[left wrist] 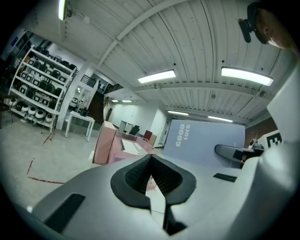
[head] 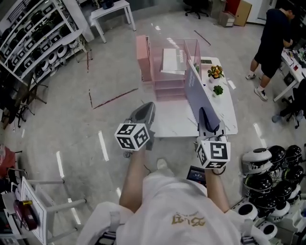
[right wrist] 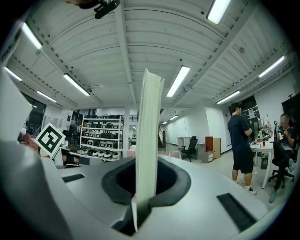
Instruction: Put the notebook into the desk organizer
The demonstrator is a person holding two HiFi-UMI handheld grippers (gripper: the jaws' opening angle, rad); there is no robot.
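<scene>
The notebook (head: 201, 95) has a blue-grey cover and stands on edge over the white table (head: 172, 125). My right gripper (head: 207, 117) is shut on its near end. In the right gripper view the notebook (right wrist: 149, 140) shows edge-on as a pale page block between the pads, with my right gripper (right wrist: 144, 190) closed around it. The pink desk organizer (head: 167, 72) sits at the table's far end, beyond the notebook. My left gripper (head: 148, 107) hovers at the table's left near edge, its jaws together with nothing in them. In the left gripper view, past my left gripper (left wrist: 151, 161), are the organizer (left wrist: 110, 143) and the notebook's cover (left wrist: 206, 140).
Two small potted plants (head: 215, 74) stand on the table's right side. A person in dark clothes (head: 270, 43) stands at a desk at the far right. Helmet shelves (head: 33, 43) line the left wall. More helmets (head: 270, 167) crowd the near right. A small white table (head: 112, 12) is at the back.
</scene>
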